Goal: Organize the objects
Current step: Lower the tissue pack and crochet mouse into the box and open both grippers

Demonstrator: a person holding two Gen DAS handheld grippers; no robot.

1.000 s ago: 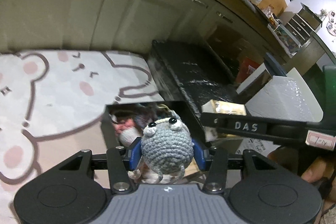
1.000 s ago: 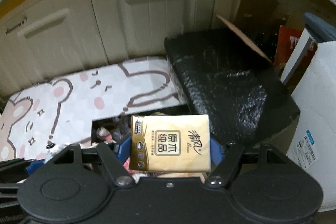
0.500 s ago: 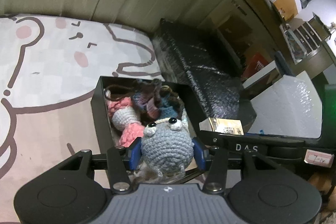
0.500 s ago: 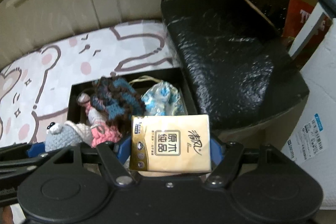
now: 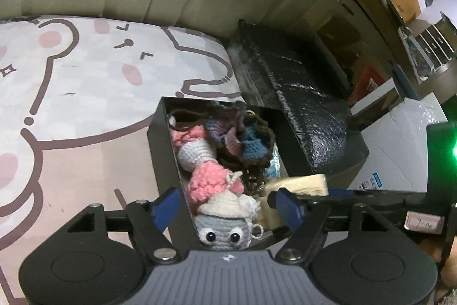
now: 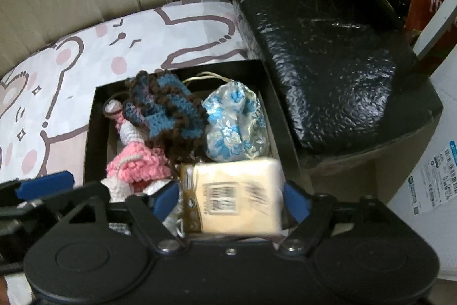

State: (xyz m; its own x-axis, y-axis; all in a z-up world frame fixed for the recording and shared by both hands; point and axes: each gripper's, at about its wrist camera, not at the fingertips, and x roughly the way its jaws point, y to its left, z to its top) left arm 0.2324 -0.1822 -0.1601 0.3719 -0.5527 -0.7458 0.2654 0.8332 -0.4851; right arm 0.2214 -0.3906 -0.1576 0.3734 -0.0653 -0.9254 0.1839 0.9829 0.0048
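Both toy and tissue pack dropped into box; each hand-held gripper gapes empty.

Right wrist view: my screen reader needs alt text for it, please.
A tissue pack lies between the open right gripper fingers, over a black box holding crochet toys and a blue floral pouch, on a bear-print mat.

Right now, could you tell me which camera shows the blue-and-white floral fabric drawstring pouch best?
The right wrist view: the floral pouch lies almost fully exposed in the black box, beside the brown-and-blue crochet piece. The left wrist view shows only a sliver of it behind that crochet.
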